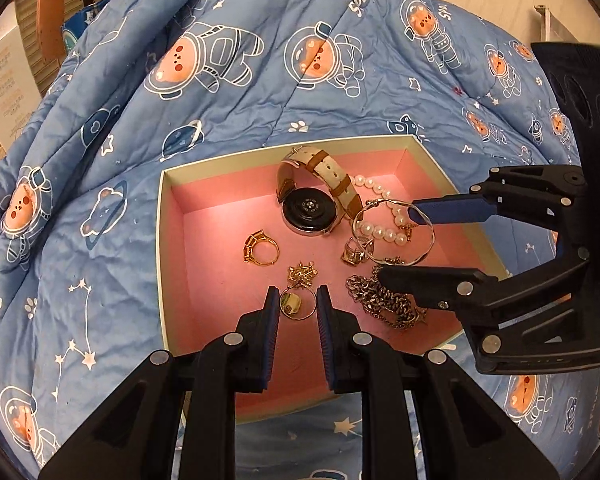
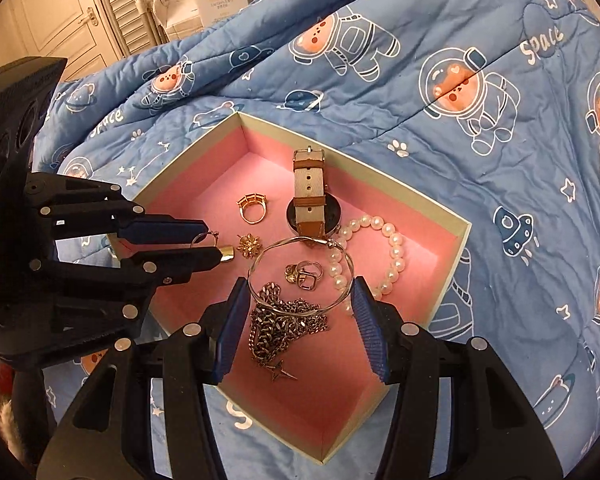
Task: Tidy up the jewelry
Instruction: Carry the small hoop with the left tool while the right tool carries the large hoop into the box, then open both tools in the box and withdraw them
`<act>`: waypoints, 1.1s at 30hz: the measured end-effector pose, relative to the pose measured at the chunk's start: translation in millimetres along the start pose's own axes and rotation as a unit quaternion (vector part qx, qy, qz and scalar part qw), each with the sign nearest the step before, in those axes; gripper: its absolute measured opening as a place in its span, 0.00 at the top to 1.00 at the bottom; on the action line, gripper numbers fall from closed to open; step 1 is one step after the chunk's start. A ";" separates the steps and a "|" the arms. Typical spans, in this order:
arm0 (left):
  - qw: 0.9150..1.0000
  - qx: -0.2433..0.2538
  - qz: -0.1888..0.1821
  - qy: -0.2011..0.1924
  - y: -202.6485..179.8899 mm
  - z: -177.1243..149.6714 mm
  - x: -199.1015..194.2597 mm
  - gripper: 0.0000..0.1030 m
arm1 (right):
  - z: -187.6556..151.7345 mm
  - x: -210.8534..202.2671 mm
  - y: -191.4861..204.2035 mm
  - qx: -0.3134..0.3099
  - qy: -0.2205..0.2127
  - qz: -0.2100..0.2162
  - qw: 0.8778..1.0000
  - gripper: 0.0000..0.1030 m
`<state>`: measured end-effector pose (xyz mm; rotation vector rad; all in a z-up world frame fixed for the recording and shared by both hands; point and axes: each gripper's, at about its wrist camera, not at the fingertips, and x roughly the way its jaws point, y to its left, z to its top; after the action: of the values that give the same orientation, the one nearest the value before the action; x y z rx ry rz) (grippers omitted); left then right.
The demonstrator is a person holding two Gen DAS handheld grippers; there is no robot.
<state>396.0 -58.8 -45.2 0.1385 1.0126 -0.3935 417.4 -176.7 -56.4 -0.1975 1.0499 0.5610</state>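
Pinching a hoop earring (image 1: 298, 303), the left gripper (image 1: 298, 300) faces the right gripper (image 2: 300, 300) clamping a silver bangle (image 2: 300, 276), the "Space"-printed quilt (image 2: 420, 92) beyond.

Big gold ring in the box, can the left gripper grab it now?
Probably not yet. The left gripper is shut on a hoop earring, so its jaws are full. The ring lies bare on the box floor, so the way looks free otherwise.
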 end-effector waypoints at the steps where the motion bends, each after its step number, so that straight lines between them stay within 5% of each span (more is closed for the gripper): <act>1: 1.000 0.001 0.000 0.003 -0.1 -0.3 1.7 0.82 | 0.8 2.0 -1.2 0.001 0.003 0.002 1.000 0.49; 33: 1.000 0.019 0.006 0.021 0.4 5.0 19.8 0.82 | 6.3 21.8 9.6 -0.060 0.056 -0.018 0.996 0.49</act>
<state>409.4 -64.9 -59.4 0.1883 1.0452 -0.4011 425.3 -158.6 -71.1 -0.3567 1.1200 0.5872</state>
